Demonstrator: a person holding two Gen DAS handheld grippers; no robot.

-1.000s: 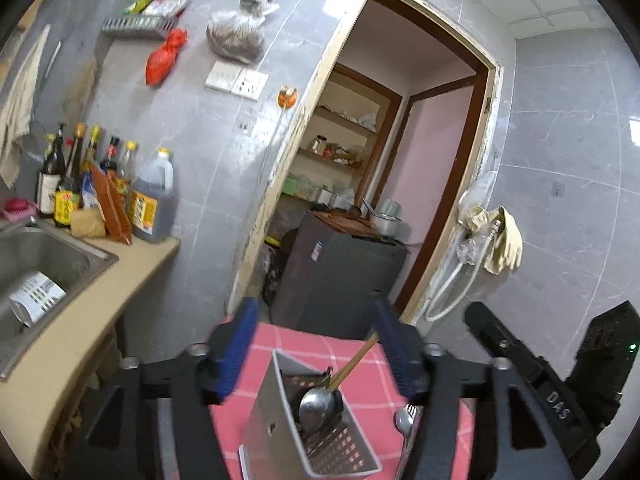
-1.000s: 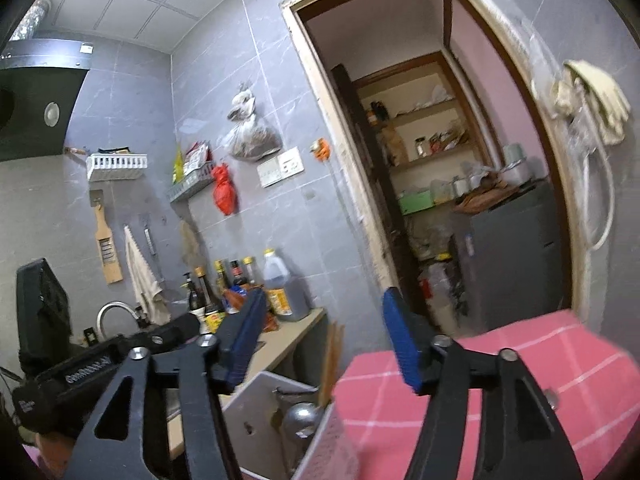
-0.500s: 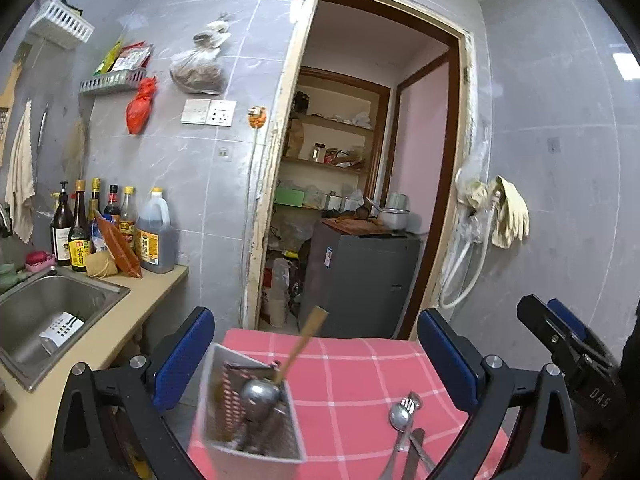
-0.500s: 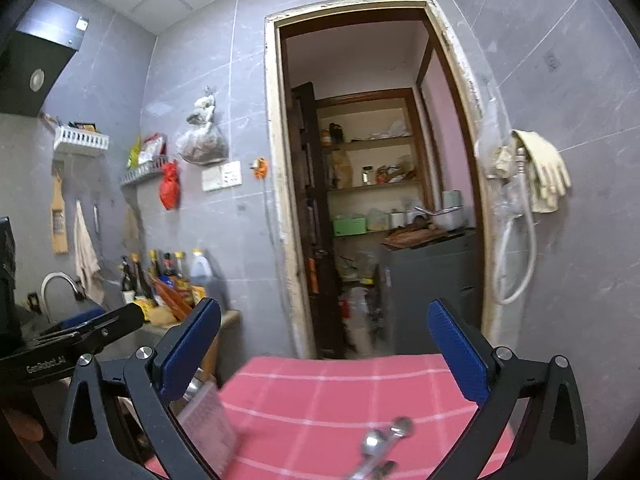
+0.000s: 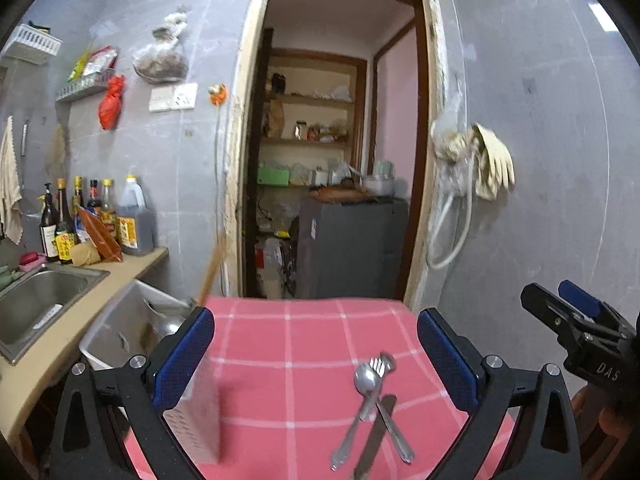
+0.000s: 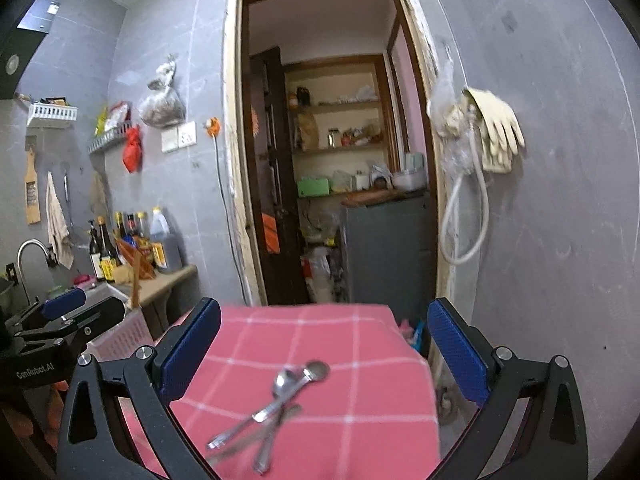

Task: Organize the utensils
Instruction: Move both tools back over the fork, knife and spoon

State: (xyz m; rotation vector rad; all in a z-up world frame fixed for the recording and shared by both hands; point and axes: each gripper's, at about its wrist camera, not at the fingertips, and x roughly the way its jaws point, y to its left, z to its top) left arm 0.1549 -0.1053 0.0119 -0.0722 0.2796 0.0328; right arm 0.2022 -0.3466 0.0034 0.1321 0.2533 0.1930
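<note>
Both the left gripper [image 5: 314,354] and the right gripper [image 6: 324,346] are seen with jaws spread wide and nothing held between them. The loose utensils [image 5: 372,404] — a spoon, a fork and a knife, crossed in a small heap — are laid on the pink checked tablecloth [image 5: 304,344]. The white utensil holder [image 5: 132,332] is set at the cloth's left edge, with a ladle and a wooden handle inside.

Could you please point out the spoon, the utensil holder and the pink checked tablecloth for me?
spoon [image 5: 366,378]: left wrist view, on its bowl.
utensil holder [image 5: 120,332]: left wrist view, on its grey side wall.
pink checked tablecloth [image 6: 340,344]: right wrist view, on bare cloth.
</note>
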